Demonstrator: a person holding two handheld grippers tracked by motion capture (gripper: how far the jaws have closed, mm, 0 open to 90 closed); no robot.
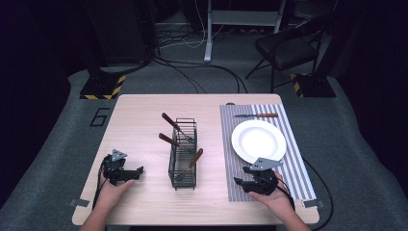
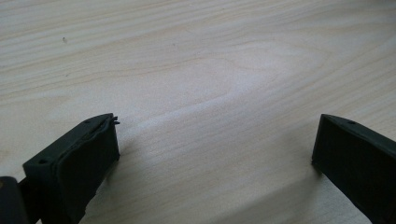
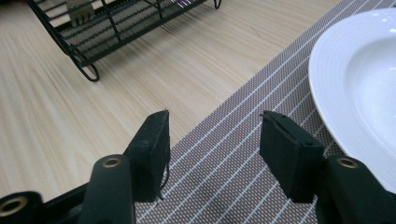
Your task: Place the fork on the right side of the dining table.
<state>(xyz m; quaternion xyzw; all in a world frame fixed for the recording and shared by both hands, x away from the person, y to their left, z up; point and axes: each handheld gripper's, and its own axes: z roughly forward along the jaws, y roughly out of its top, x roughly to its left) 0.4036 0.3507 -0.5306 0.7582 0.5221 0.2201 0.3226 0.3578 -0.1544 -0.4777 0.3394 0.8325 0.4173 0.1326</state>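
Bench (image 1: 139, 115) of pale wood, striped placemat (image 1: 293, 159) on its right half. On the mat we note a white plate (image 1: 258, 140), and beyond it a knife (image 1: 256, 115) lying crosswise.

At bench centre stands a black wire caddy (image 1: 183, 153), its long axis running away from us. Three brown-handled utensils lean out of it: two handles (image 1: 168, 120) point up and left at the far end, one handle (image 1: 197, 157) tilts right at the near end. We see fork tines (image 3: 77, 7) low in the caddy in the right gripper view.

Right tool (image 1: 251, 183) sits over the mat's near left corner, just short of the plate rim. Its jaws stand partly apart with nothing between them, tips aimed left toward the caddy. That near handle lies up and left of it, and we judge the right hand the nearer one for a reach.

Left tool (image 1: 126, 174) rests low near the bench's front left, jaws wide apart over bare wood (image 2: 210, 93), empty, pointing right at the caddy's near end.
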